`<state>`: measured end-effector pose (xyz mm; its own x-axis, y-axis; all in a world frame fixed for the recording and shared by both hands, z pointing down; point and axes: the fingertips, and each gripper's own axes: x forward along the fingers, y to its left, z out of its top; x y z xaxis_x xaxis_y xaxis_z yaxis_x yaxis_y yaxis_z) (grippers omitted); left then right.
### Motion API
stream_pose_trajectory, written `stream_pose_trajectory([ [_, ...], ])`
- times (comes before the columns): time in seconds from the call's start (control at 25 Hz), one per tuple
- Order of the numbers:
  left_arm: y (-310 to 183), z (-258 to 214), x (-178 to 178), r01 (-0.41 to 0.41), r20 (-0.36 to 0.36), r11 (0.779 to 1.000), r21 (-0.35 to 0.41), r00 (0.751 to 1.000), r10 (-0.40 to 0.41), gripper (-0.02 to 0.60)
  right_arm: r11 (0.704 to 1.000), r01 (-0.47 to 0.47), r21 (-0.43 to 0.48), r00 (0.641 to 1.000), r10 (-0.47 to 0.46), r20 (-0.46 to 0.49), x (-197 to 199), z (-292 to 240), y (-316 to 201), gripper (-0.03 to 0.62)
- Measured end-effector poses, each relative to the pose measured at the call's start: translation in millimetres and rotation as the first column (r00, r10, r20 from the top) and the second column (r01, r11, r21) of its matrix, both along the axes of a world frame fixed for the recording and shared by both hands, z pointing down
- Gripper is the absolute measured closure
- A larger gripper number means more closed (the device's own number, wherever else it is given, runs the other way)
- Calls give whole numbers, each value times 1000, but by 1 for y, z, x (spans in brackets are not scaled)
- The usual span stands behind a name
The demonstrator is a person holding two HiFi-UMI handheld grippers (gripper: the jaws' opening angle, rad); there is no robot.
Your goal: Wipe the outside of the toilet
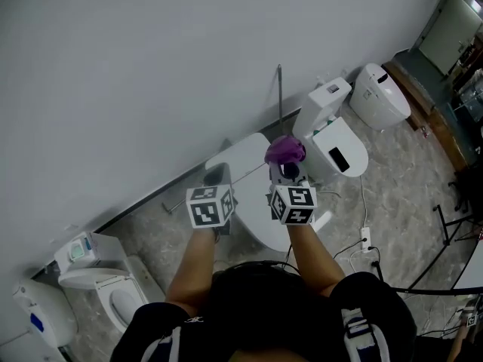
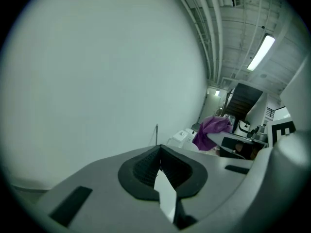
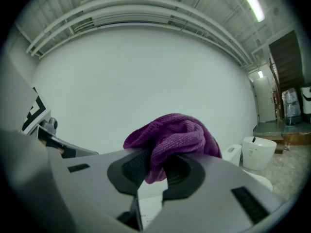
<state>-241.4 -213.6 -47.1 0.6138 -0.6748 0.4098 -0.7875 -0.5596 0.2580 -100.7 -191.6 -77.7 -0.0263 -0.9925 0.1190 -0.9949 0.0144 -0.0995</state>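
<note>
Cloth (image 3: 171, 139) between right gripper (image 3: 155, 171) jaws

The purple cloth (image 3: 177, 140) is soft looped microfibre, matt and nubbly. The right gripper (image 3: 154, 171) is smooth matt grey plastic with black ribbed, rubbery pads (image 3: 130, 168). The toilet (image 1: 243, 161) looks glossy white, and the floor (image 1: 392, 194) is veined stone-look tile.

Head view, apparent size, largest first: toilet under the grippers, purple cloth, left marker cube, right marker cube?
1. Toilet: largest, though partly covered.
2. Left marker cube and right marker cube: they look alike, so no ranking; nearness to the camera inflates both.
3. Purple cloth: slightly smaller.
</note>
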Motion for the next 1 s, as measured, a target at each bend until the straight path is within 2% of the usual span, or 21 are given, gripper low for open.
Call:
stream_pose_trajectory([
  [0.16,24,-17,28,24,-18,999,32,1000,-23,572,999,9,32,999,-10,30,36,-17,23,532],
  [0.32,51,-27,56,4,-4,999,49,1000,-4,572,997,41,58,996,-45,75,59,-28,43,533],
  [0.52,80,-35,74,18,29,997,78,999,-20,572,991,109,80,993,-113,45,68,-37,66,533],
  [0.72,96,-43,82,45,44,993,105,998,-50,572,984,138,109,990,-142,21,75,-45,82,533],
  [1.0,119,-50,102,62,73,989,132,995,-72,572,975,176,132,981,-185,56,90,-55,101,533],
])
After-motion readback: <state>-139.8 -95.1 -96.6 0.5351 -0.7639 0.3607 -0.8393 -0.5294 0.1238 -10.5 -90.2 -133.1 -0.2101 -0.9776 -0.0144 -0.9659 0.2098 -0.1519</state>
